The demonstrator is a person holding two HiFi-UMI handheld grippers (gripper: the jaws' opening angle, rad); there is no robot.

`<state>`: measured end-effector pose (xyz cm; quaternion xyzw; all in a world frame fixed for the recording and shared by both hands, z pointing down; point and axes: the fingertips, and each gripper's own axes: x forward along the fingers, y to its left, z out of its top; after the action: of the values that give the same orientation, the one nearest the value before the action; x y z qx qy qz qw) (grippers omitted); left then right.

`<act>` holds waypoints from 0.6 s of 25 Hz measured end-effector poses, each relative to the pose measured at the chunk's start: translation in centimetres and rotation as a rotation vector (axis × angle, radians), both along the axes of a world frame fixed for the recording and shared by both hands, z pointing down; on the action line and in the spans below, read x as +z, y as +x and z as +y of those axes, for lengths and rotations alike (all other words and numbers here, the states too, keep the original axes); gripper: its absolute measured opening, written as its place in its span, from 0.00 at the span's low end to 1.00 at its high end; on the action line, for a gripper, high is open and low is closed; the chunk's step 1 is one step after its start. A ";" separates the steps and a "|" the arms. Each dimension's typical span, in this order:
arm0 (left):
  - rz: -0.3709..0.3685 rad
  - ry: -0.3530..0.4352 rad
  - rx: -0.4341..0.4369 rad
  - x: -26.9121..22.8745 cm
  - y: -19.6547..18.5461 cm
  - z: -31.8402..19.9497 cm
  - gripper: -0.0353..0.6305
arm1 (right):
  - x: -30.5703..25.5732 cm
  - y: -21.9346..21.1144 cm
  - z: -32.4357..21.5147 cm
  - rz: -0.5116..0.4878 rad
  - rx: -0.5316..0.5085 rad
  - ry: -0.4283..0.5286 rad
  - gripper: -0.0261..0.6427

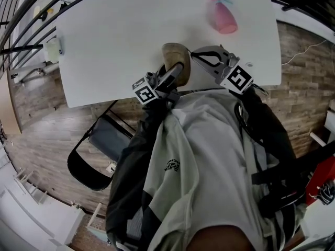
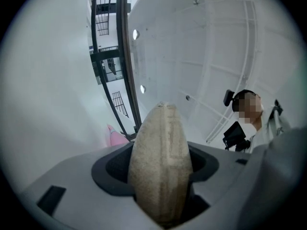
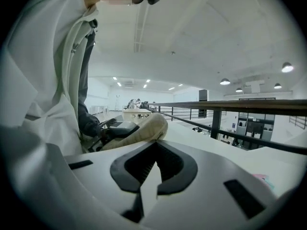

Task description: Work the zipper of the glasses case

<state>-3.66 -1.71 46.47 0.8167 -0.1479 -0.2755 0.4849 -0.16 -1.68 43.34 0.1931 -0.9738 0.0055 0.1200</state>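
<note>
**A:** What takes up most of the head view?

**B:** A white rectangular surface (image 1: 131,35) fills the upper half of the frame, above a wood-plank floor (image 1: 47,119). The person's pale shirt (image 1: 209,156) covers the lower middle. A black chair (image 1: 99,145) sits at lower left.

**A:** And the two tools?

**B:** Both are at the near edge of the surface, around the centre of the frame. The left gripper (image 1: 172,76) is just left of centre and the right gripper (image 1: 196,54) is just right of it.

**A:** What are the left one's fingers doing?

**B:** In the left gripper view the fingers (image 2: 115,169) are clamped on a beige, fabric-covered oval glasses case (image 2: 160,162). It stands on end between them, with its seam running up the middle of the frame.

**A:** And the right one's?

**B:** Its fingers (image 3: 129,169) are pressed together at the tips, and I can see nothing between them. The glasses case lies just beyond them, at centre left of the right gripper view. I cannot tell whether the tips touch it.

**A:** Anything smaller?

**B:** A pink spray bottle (image 1: 222,17) sits at the upper right of the surface, well apart from the glasses case.
</note>
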 end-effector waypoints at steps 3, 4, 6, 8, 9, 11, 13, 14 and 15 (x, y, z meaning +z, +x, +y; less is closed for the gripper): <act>0.000 0.000 -0.006 0.1 0.0 0.2 0.49 | 0.3 0.1 0.4 0.068 -0.016 0.053 0.03; 0.013 -0.001 -0.019 -0.1 -0.2 0.0 0.49 | 0.5 0.1 0.6 0.092 -0.023 0.063 0.03; 0.092 -0.022 -0.099 -0.7 -1.7 -0.9 0.49 | 1.4 -0.4 1.8 0.159 -0.070 0.074 0.03; 0.204 -0.051 -0.216 -1.3 -4.0 -2.4 0.49 | 3.0 -1.5 4.2 0.208 -0.140 0.076 0.03; 0.231 -0.056 -0.250 -1.5 -4.5 -3.0 0.49 | 3.7 -1.9 5.2 0.211 -0.154 0.074 0.03; 0.240 -0.072 -0.264 -1.6 -4.6 -3.5 0.49 | 4.2 -2.2 6.0 0.198 -0.147 0.058 0.03; 0.249 -0.109 -0.268 -1.2 -4.5 -3.9 0.49 | 4.4 -2.3 5.5 0.235 -0.152 0.067 0.03; 0.260 -0.129 -0.276 -1.0 -4.6 -4.0 0.49 | 4.6 -2.5 5.5 0.260 -0.167 0.079 0.03; 0.279 -0.141 -0.288 -1.1 -4.8 -4.2 0.49 | 4.8 -2.8 5.8 0.276 -0.187 0.086 0.03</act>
<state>-8.42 -5.87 45.40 0.7052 -0.2134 -0.4414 0.5123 -2.96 4.17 48.12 0.1057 -0.9611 -0.0740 0.2442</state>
